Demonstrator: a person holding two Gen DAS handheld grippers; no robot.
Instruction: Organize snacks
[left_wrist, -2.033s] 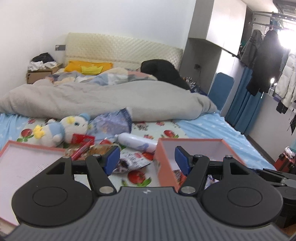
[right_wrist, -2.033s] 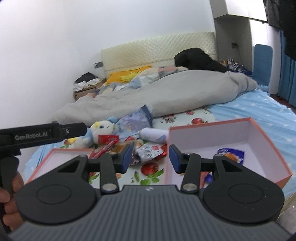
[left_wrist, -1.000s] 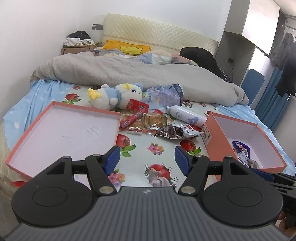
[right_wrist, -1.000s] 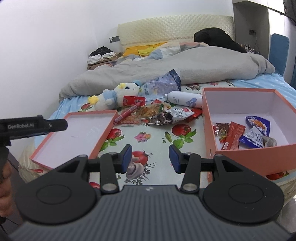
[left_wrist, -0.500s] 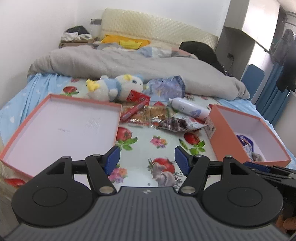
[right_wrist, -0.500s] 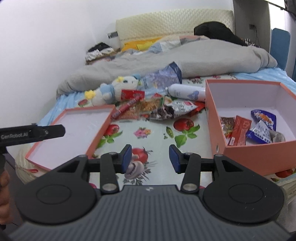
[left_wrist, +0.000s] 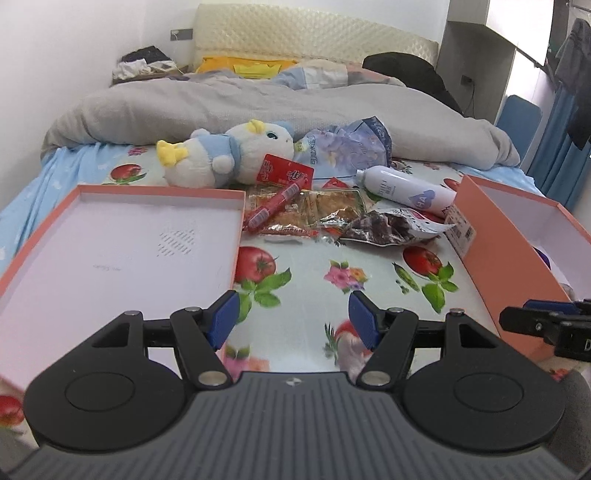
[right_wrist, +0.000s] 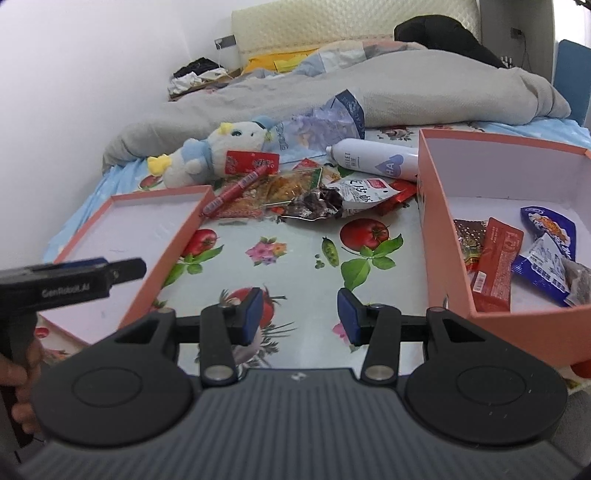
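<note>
Left gripper (left_wrist: 293, 319): black body, ribbed grey housing, two round discs, silver pivot screws.
Left fingers (left_wrist: 223, 317): blue pads on black arms.
Right gripper (right_wrist: 299, 315): same black build, blue-padded fingers (right_wrist: 347, 315).
Marking: white "GenRobot.AI" lettering along the left gripper's side.
Hand (right_wrist: 20, 387): bare skin gripping black handle.
</note>
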